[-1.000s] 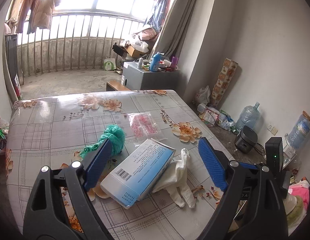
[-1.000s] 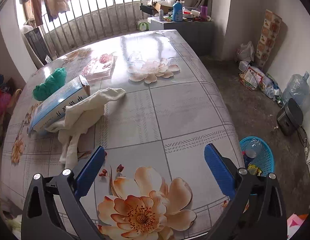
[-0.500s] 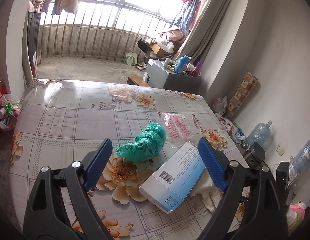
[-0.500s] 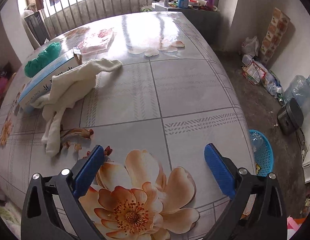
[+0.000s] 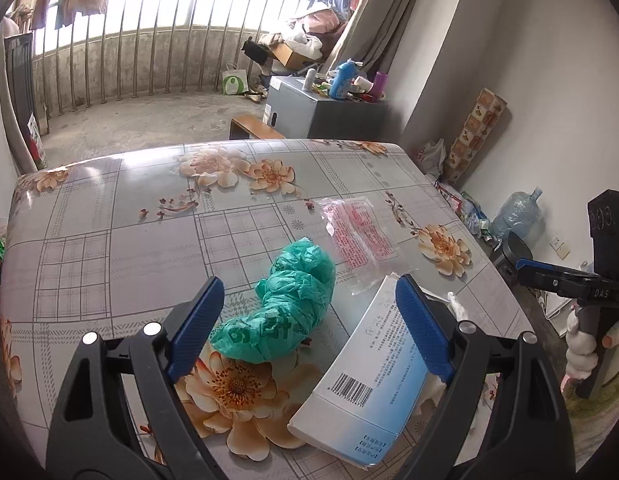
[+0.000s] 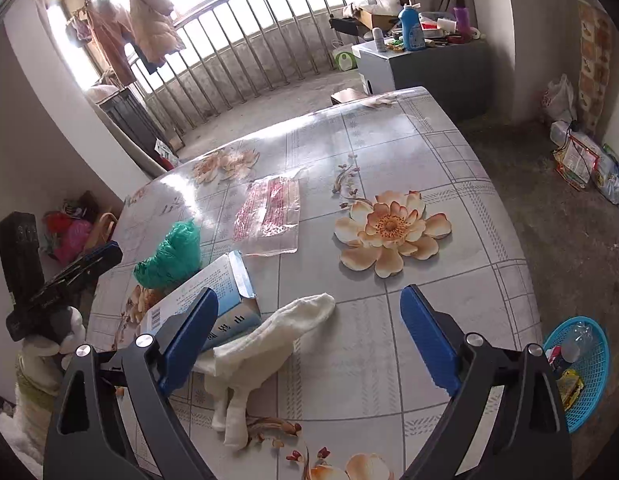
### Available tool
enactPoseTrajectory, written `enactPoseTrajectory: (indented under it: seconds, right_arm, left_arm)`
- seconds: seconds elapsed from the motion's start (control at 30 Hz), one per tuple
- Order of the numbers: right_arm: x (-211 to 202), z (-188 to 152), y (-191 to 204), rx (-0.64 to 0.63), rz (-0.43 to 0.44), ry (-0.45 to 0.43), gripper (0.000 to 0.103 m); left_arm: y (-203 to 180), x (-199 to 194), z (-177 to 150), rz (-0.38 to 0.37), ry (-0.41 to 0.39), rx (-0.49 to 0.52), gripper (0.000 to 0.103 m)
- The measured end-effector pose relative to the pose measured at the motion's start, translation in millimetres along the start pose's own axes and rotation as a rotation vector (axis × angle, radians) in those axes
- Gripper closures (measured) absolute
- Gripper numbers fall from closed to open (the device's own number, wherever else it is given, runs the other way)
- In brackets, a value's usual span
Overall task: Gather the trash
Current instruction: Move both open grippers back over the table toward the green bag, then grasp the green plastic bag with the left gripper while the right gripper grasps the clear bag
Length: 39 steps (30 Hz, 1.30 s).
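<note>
Green crumpled plastic bag (image 5: pixel 287 304) lies on the floral worktop (image 5: pixel 109 240), straight ahead between the wide-open, empty jaws of the left tool (image 5: pixel 305 320), its long axis slanting across them; this hand looks nearer. A blue-white box (image 5: pixel 373 380) touches its right side and may snag. The right tool (image 6: pixel 309 336), jaws just narrowing slightly yet open and empty, faces a white glove (image 6: pixel 265 344); a clear wrapper (image 5: pixel 357 236) lies beyond.

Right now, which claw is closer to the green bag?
Left. The left claw is open right over the green bag. The right claw is farther, over the white glove.
</note>
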State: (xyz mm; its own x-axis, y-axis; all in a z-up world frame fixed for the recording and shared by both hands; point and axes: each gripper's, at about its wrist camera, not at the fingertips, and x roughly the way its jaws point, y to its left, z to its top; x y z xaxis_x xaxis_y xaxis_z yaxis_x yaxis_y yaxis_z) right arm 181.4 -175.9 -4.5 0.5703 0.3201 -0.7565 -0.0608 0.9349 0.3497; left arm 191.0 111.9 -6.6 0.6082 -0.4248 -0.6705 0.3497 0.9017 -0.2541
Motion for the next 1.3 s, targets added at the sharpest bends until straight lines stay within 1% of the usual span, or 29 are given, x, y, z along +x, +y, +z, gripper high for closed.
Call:
enactPoseTrajectory:
  seconds: [0.07, 0.13, 0.23, 0.37, 0.4, 0.43, 0.47, 0.53, 0.7, 0.73, 0.77, 0.8, 0.87, 0.9, 0.93, 0.97, 1.0, 1.07, 1.17, 1.3]
  right_arm:
    - [23.3, 18.1, 0.0, 0.031, 0.041, 0.051, 0.020]
    - [51.6, 34.7, -1.6, 0.058, 0.055, 0.122, 0.024]
    - [91.0, 52.7, -1.8, 0.078, 0.066, 0.215, 0.025]
    - [133.6, 66.9, 4.1, 0.060, 0.027, 0.286, 0.025]
    - [143.5, 69.5, 6.5, 0.053, 0.017, 0.301, 0.025]
    - [151.1, 71.2, 9.5, 0.043, 0.002, 0.306, 0.026]
    - [154.8, 74.4, 15.3, 0.016, -0.016, 0.292, 0.026]
    - [165.4, 78.7, 27.4, -0.030, -0.045, 0.296, 0.028]
    - [183.2, 79.2, 60.6, -0.151, -0.102, 0.300, 0.032]
    - [186.1, 77.9, 68.1, -0.186, -0.119, 0.304, 0.036]
    - [188.9, 75.4, 76.0, -0.224, -0.138, 0.306, 0.041]
    - [190.7, 72.4, 81.9, -0.255, -0.155, 0.306, 0.042]
    - [192.1, 64.7, 90.4, -0.305, -0.188, 0.303, 0.052]
    - [192.4, 62.9, 94.9, -0.323, -0.203, 0.299, 0.054]
    - [191.3, 62.2, 96.2, -0.323, -0.204, 0.294, 0.060]
    - [190.4, 62.6, 97.1, -0.321, -0.209, 0.286, 0.071]
    - [189.1, 63.5, 97.1, -0.318, -0.210, 0.284, 0.075]
    - [187.3, 65.6, 95.0, -0.302, -0.213, 0.282, 0.089]
    - [177.9, 65.8, 87.1, -0.290, -0.197, 0.277, 0.097]
    - [163.3, 67.7, 85.1, -0.255, -0.159, 0.228, 0.098]
  left_arm:
    - [-0.7, 15.6, 2.6, 0.000, 0.037, 0.023, 0.024]
    - [2.1, 29.5, 4.7, 0.008, 0.072, 0.015, 0.028]
    - [6.4, 45.7, 6.2, 0.008, 0.121, -0.003, 0.034]
    - [4.2, 60.7, 4.0, 0.009, 0.169, 0.019, 0.039]
    - [4.4, 64.2, 3.1, 0.017, 0.181, 0.021, 0.042]
    - [5.4, 67.9, 3.4, 0.023, 0.193, 0.018, 0.046]
    - [6.9, 70.8, 2.7, 0.027, 0.201, 0.012, 0.048]
    - [11.8, 73.7, 0.7, 0.026, 0.210, -0.014, 0.053]
    - [19.0, 74.3, 1.0, 0.026, 0.196, -0.057, 0.056]
    - [19.5, 73.5, 1.0, 0.026, 0.194, -0.061, 0.056]
    - [20.2, 73.3, 1.1, 0.027, 0.191, -0.064, 0.056]
    - [20.9, 72.9, 0.8, 0.028, 0.187, -0.066, 0.057]
    - [21.1, 71.2, -0.5, 0.026, 0.180, -0.072, 0.057]
    - [21.2, 70.5, -0.8, 0.026, 0.176, -0.074, 0.057]
    - [21.7, 70.4, -0.8, 0.026, 0.172, -0.075, 0.058]
    - [21.6, 70.0, -1.2, 0.026, 0.169, -0.077, 0.058]
    - [21.5, 69.6, -1.6, 0.026, 0.166, -0.078, 0.058]
    - [20.9, 68.7, -2.2, 0.027, 0.161, -0.078, 0.058]
    - [20.3, 65.0, -2.5, 0.021, 0.149, -0.079, 0.059]
    - [18.3, 55.6, 3.0, 0.021, 0.109, -0.075, 0.059]
